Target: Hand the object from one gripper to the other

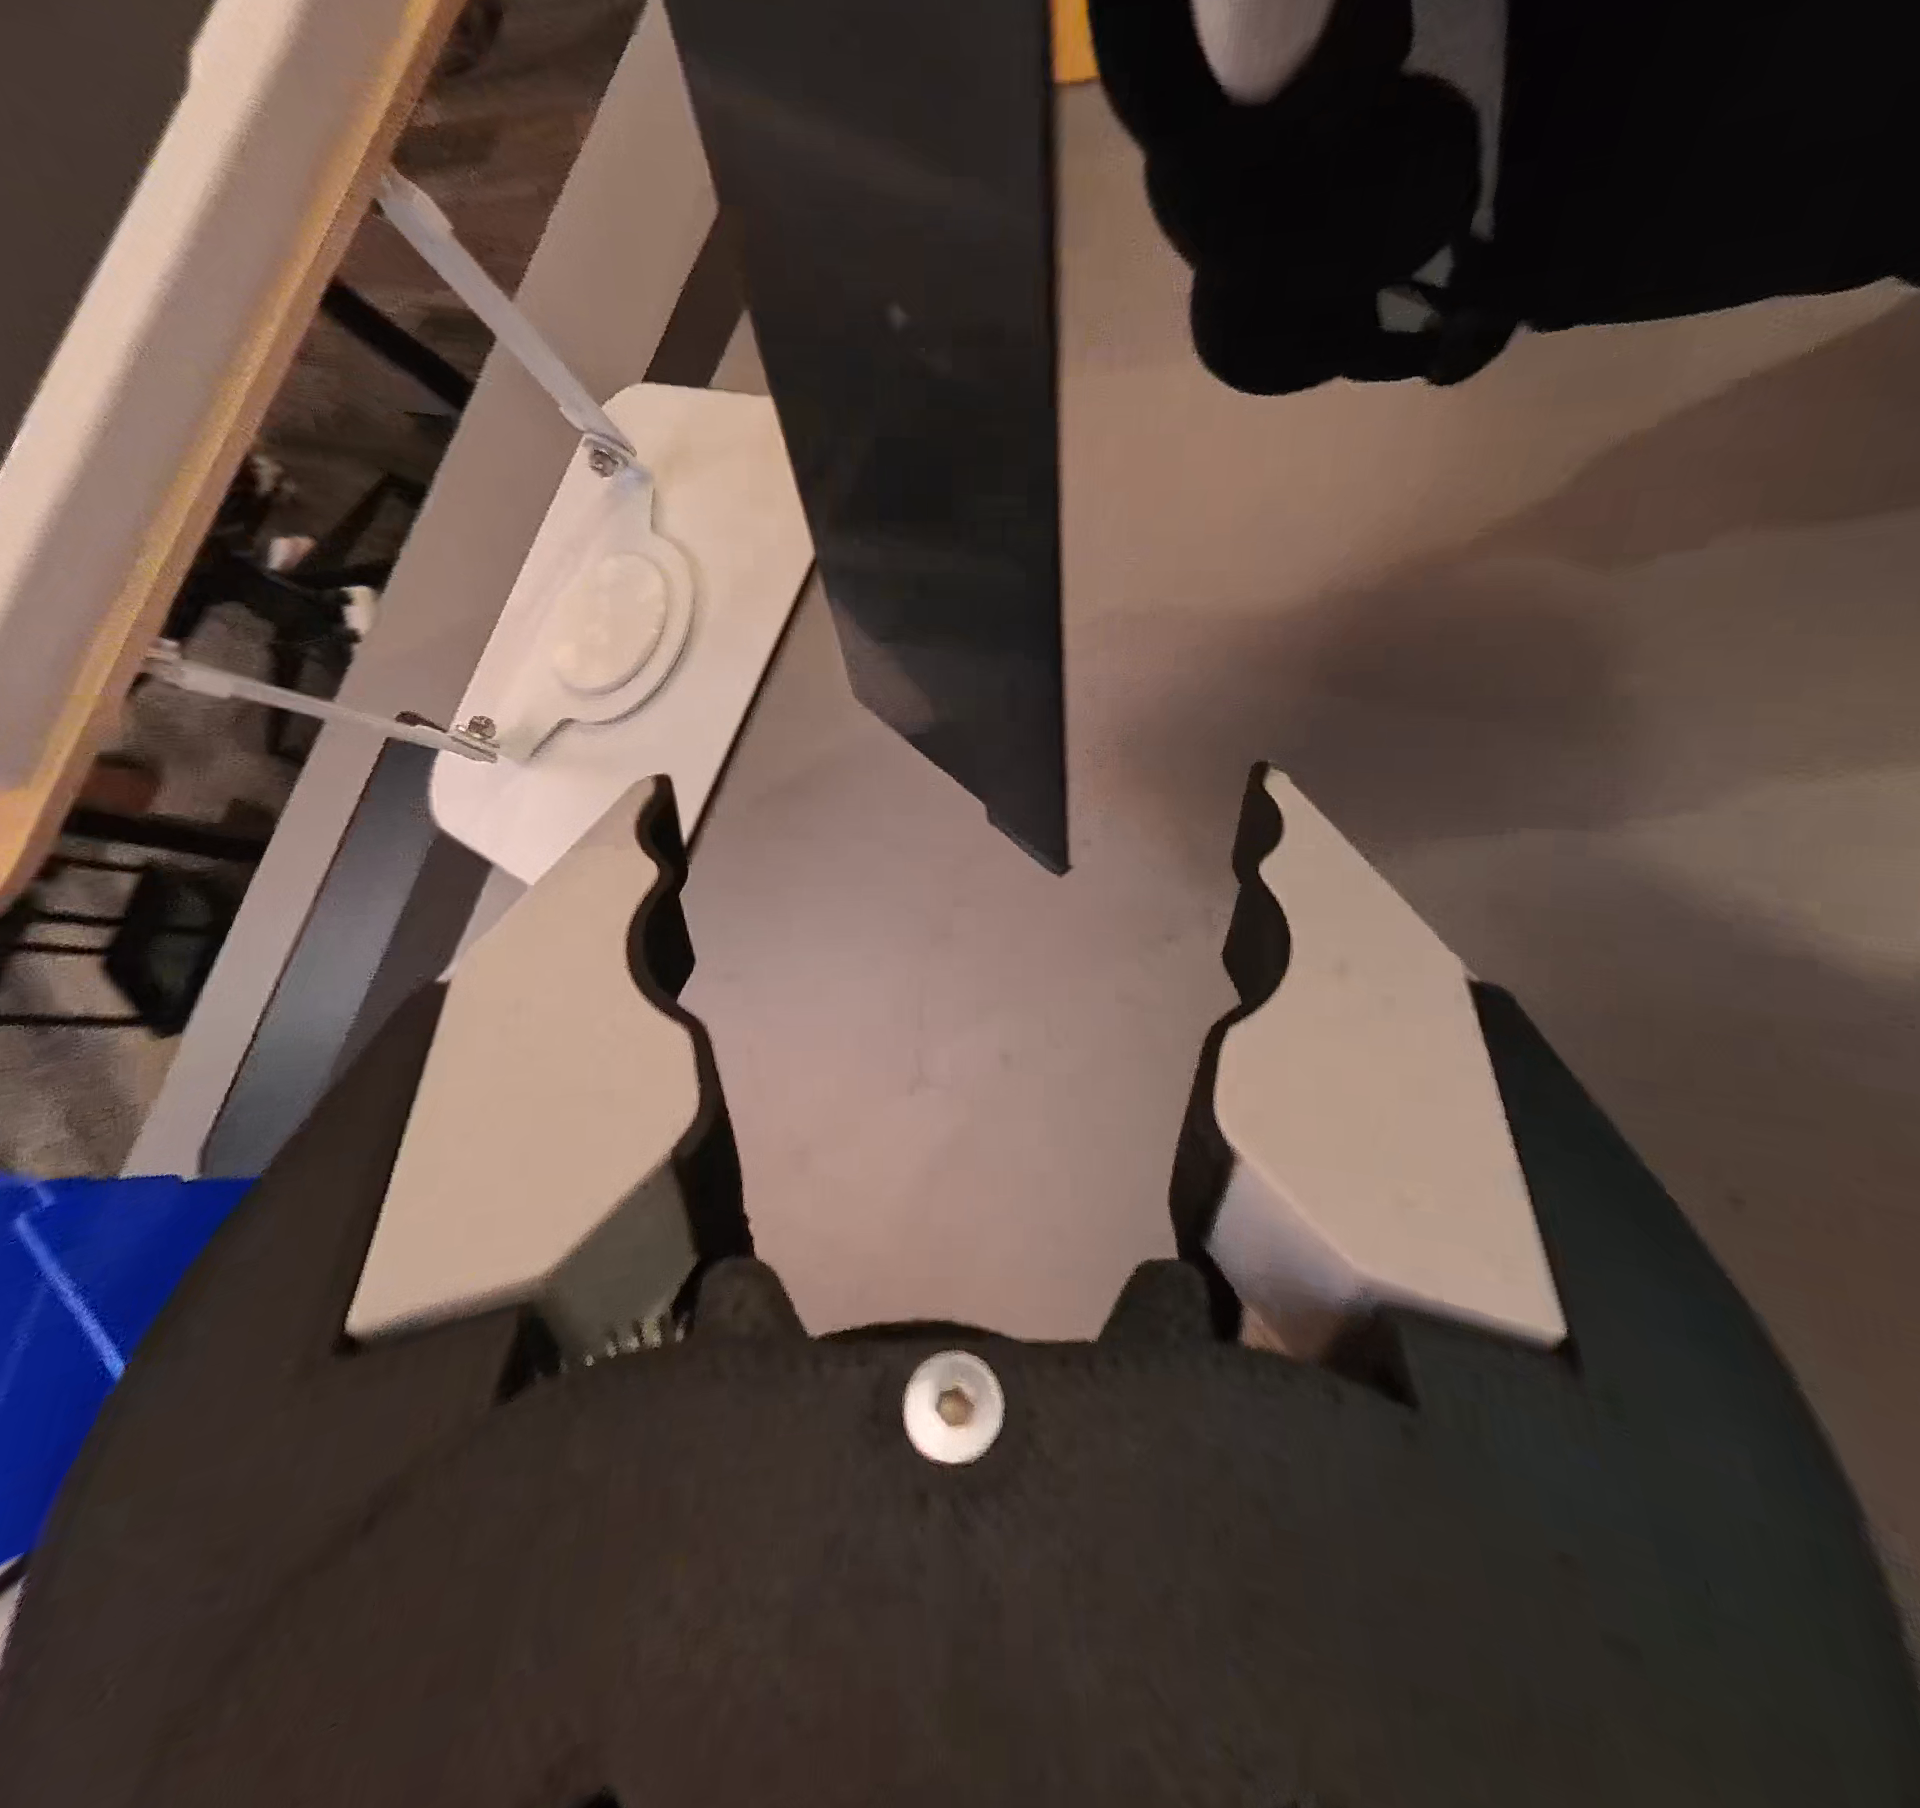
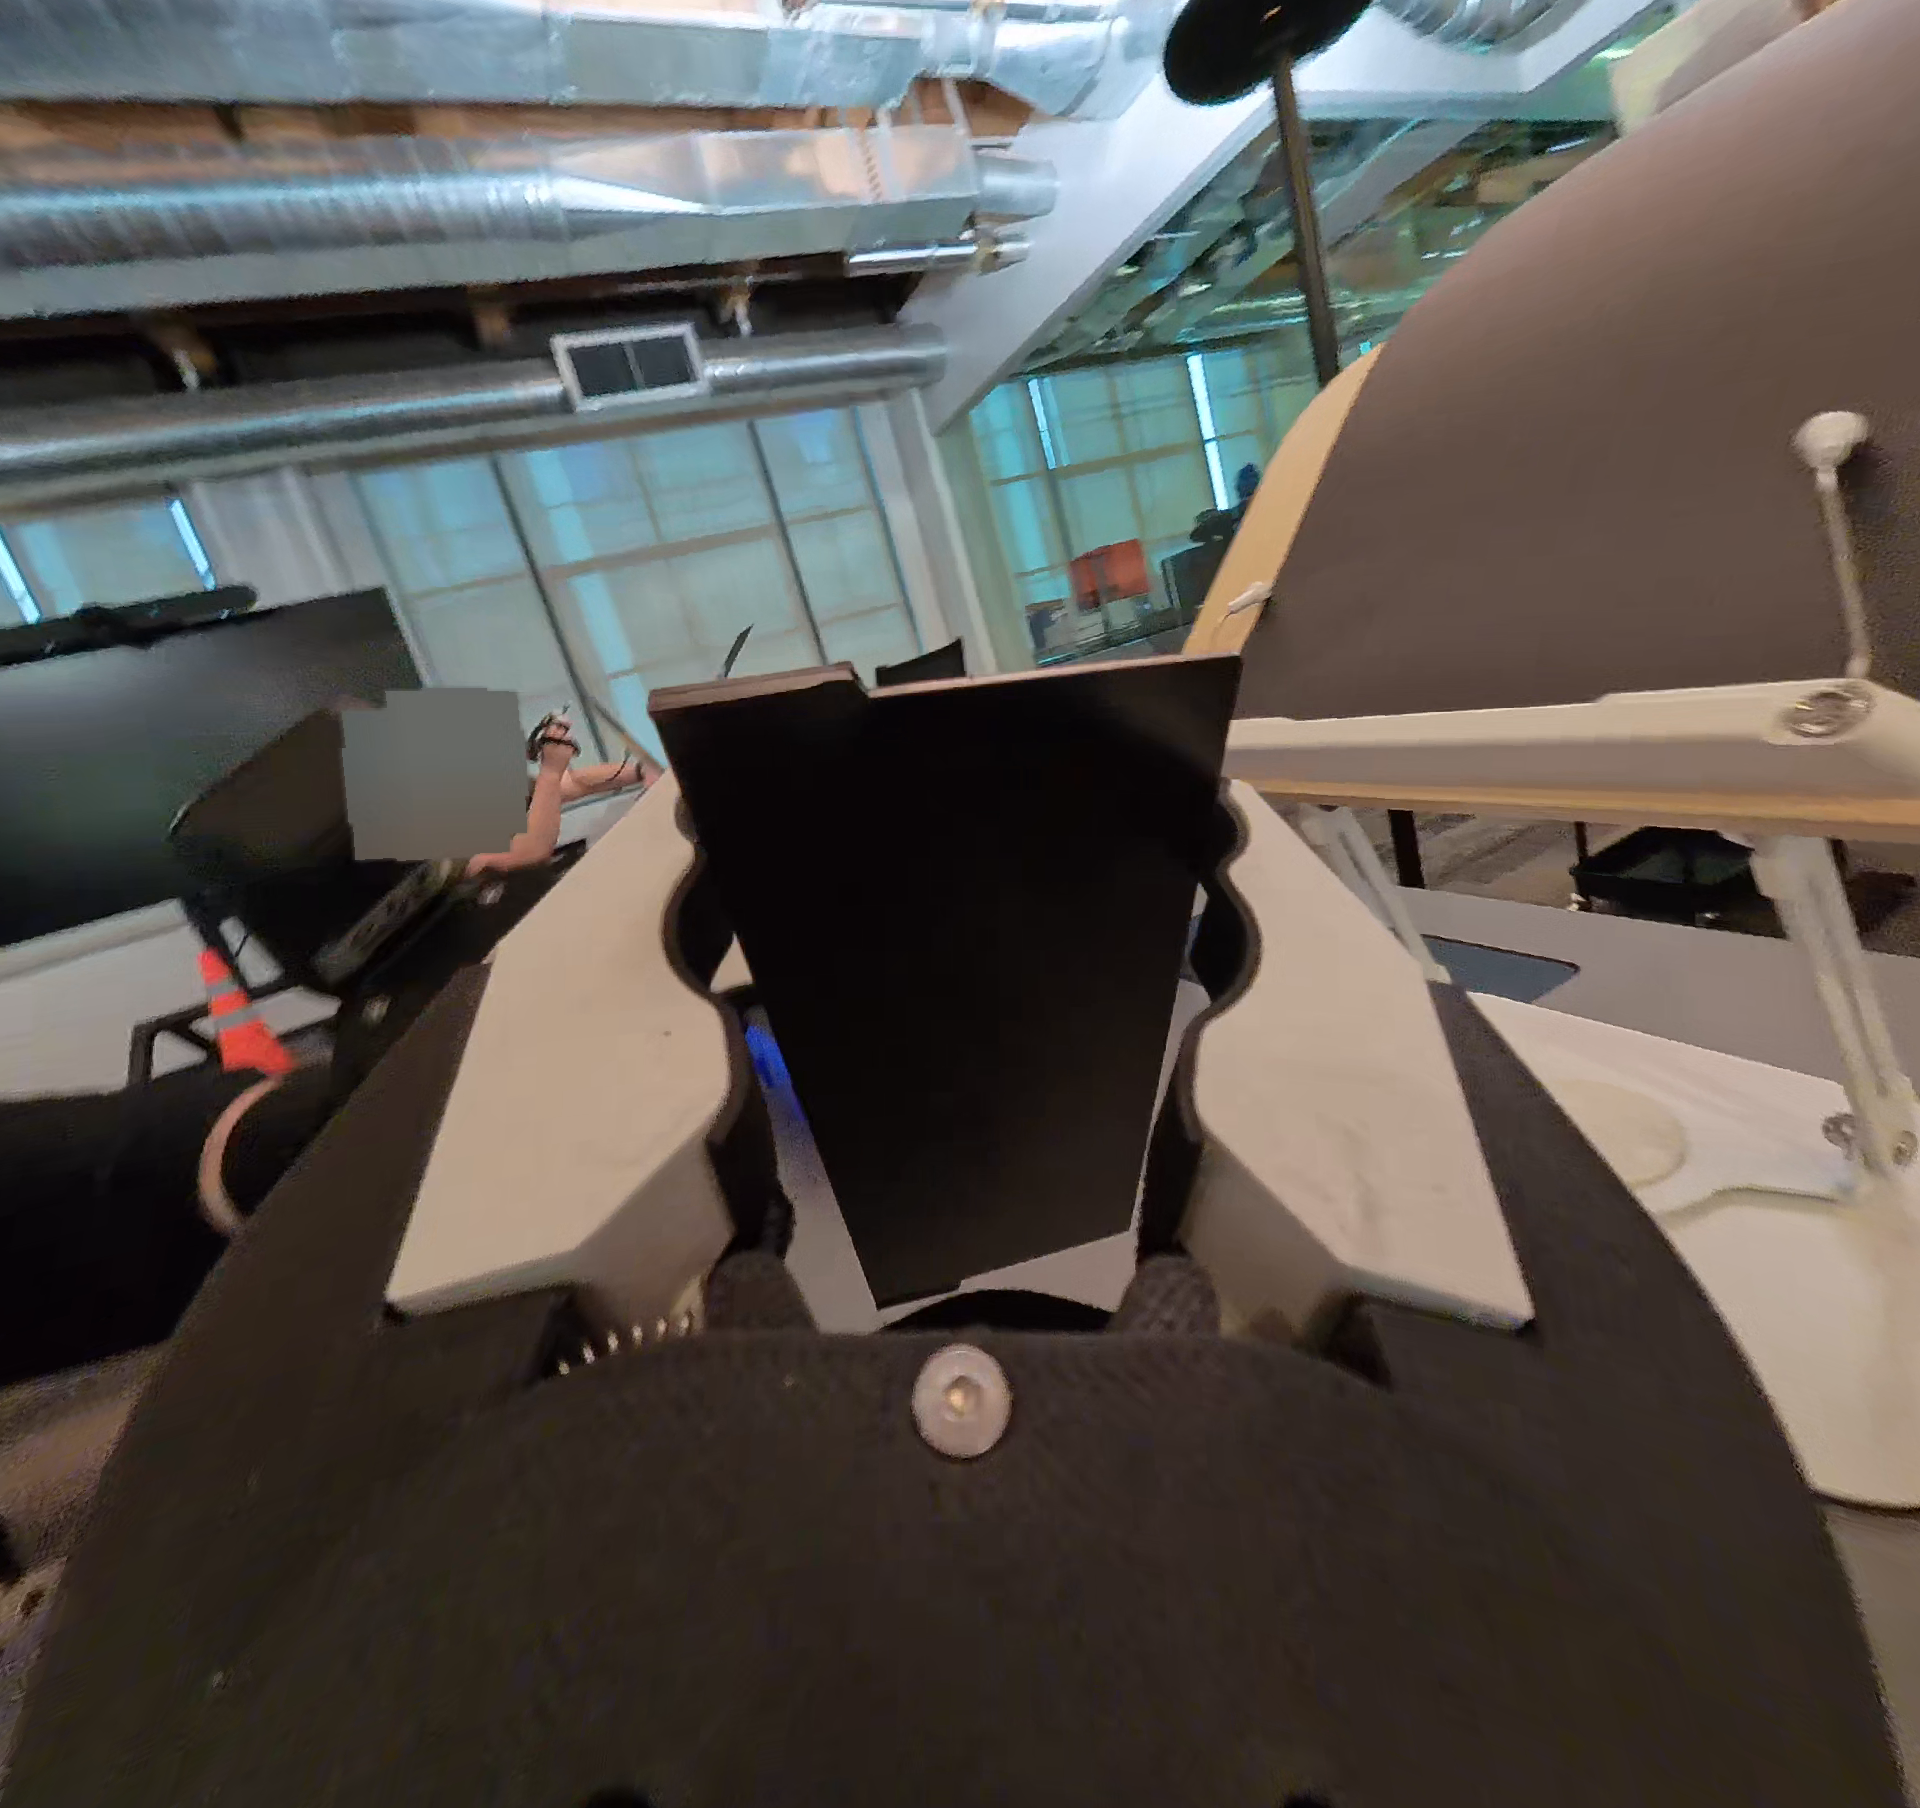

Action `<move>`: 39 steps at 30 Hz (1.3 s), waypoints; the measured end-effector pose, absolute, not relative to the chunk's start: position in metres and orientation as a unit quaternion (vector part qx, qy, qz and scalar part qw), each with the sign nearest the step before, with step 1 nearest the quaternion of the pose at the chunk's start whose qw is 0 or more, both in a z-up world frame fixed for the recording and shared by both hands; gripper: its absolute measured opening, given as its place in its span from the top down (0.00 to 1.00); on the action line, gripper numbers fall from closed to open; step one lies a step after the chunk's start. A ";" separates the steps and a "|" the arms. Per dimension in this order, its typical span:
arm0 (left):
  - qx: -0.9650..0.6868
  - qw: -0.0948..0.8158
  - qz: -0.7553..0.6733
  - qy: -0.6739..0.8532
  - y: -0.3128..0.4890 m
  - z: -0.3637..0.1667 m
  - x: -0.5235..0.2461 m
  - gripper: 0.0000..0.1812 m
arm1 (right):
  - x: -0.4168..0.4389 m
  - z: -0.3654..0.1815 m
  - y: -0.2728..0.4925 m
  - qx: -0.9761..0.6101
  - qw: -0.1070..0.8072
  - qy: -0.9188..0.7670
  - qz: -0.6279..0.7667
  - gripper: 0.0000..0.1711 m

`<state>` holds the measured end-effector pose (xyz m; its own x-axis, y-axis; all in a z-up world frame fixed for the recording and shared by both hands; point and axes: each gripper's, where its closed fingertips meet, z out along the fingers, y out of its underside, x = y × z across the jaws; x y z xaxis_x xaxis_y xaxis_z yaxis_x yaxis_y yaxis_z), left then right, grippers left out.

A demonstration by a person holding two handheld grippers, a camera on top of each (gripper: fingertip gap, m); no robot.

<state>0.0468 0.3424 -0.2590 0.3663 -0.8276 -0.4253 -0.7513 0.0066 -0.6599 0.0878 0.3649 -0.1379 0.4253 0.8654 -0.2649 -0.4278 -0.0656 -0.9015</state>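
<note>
Lamp base, white and hinged, sits left of centre in your left wrist view, close beside the handover path. Centre frame, your left gripper is spread and empty; the black panel hangs tip-first just short of its fingers. Right wrist view: your right gripper is clamped on that panel, presenting it.

Black flat panel (glossy); white fingers on textured black gripper bodies; beige table.
</note>
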 end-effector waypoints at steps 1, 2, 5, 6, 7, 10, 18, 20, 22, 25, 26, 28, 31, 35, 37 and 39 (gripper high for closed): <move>-0.702 0.444 -0.029 0.555 0.344 -0.262 0.048 0.42 | 0.092 -0.137 0.368 -0.539 0.655 -0.190 0.495 0.47; -0.702 0.454 -0.017 0.548 0.346 -0.264 0.049 0.44 | 0.095 -0.137 0.370 -0.540 0.656 -0.178 0.496 0.47; -0.698 0.485 0.045 0.525 0.359 -0.270 0.044 0.46 | 0.102 -0.134 0.374 -0.537 0.650 -0.143 0.519 0.47; -0.691 0.496 0.066 0.521 0.363 -0.271 0.042 0.49 | 0.103 -0.134 0.374 -0.536 0.646 -0.135 0.526 0.47; -0.686 0.502 0.076 0.521 0.365 -0.273 0.043 0.52 | 0.103 -0.133 0.374 -0.534 0.644 -0.130 0.532 0.47; -0.677 0.516 0.084 0.518 0.368 -0.277 0.046 0.64 | 0.100 -0.135 0.373 -0.534 0.640 -0.123 0.538 0.47; -0.658 0.520 0.120 0.531 0.368 -0.275 0.044 0.98 | 0.102 -0.139 0.377 -0.539 0.632 -0.108 0.546 0.49; -0.662 0.523 0.107 0.525 0.368 -0.271 0.043 0.99 | 0.101 -0.138 0.376 -0.537 0.638 -0.120 0.539 0.50; -0.676 0.516 0.077 0.520 0.367 -0.271 0.042 1.00 | 0.098 -0.139 0.375 -0.540 0.631 -0.136 0.540 0.45; -0.696 0.504 0.014 0.511 0.365 -0.269 0.040 1.00 | 0.096 -0.142 0.376 -0.542 0.627 -0.149 0.539 0.43; -0.701 0.498 -0.016 0.510 0.363 -0.268 0.041 1.00 | 0.096 -0.142 0.377 -0.541 0.625 -0.152 0.542 0.42; -0.717 0.488 -0.069 0.493 0.362 -0.263 0.038 1.00 | 0.096 -0.143 0.376 -0.537 0.620 -0.163 0.548 0.43; -0.722 0.468 -0.176 0.479 0.355 -0.252 0.039 1.00 | 0.091 -0.147 0.372 -0.533 0.600 -0.191 0.565 0.46; -0.711 0.436 -0.307 0.459 0.343 -0.232 0.041 1.00 | 0.078 -0.160 0.363 -0.535 0.561 -0.235 0.586 0.53; -0.694 0.419 -0.364 0.459 0.334 -0.224 0.044 1.00 | 0.068 -0.166 0.357 -0.536 0.543 -0.250 0.597 0.55; -0.687 0.403 -0.399 0.454 0.328 -0.221 0.047 1.00 | 0.058 -0.170 0.349 -0.532 0.527 -0.266 0.607 0.60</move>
<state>0.0471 0.3276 -0.2207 0.2689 -0.9457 0.1824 -0.3021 -0.2626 -0.9164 0.0583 0.3495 -0.1703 0.1207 0.9231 -0.3653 -0.3570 -0.3030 -0.8836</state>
